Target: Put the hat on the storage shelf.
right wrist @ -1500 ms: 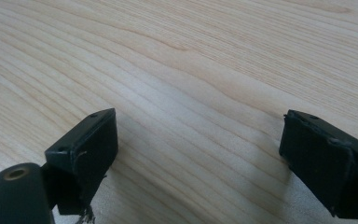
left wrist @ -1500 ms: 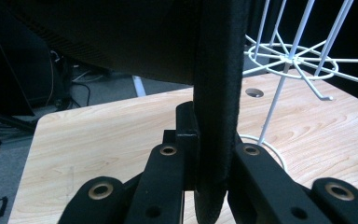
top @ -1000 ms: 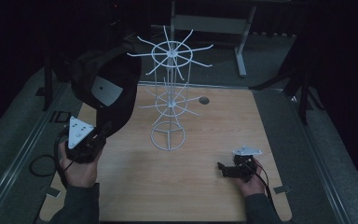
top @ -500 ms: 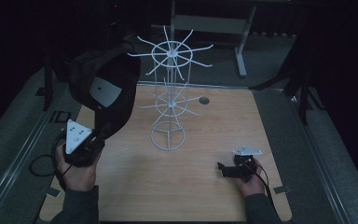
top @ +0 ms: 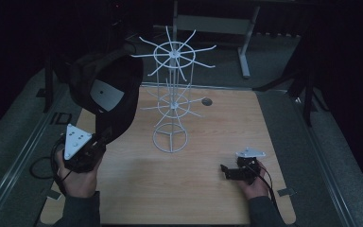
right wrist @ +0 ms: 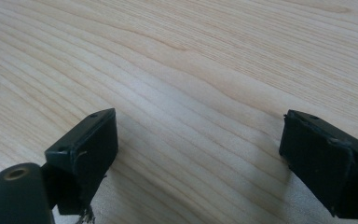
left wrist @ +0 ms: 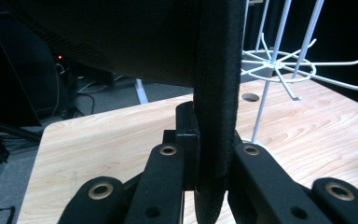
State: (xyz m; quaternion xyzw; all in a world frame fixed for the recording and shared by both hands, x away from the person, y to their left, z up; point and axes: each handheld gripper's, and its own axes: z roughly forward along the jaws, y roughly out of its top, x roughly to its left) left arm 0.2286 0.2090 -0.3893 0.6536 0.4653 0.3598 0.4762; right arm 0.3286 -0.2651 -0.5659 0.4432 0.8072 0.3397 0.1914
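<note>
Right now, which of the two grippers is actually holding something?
The left gripper: its jaws are shut on the brim of the black cap, held up beside the white wire rack. The right gripper rests open on the wooden table, holding nothing.

Black cap, white wire rack, light wood-grain table.

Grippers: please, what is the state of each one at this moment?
Left gripper: closed on the brim of the black cap, held up beside the white wire rack.
Right gripper: open, holding nothing, low over the wooden table.
</note>
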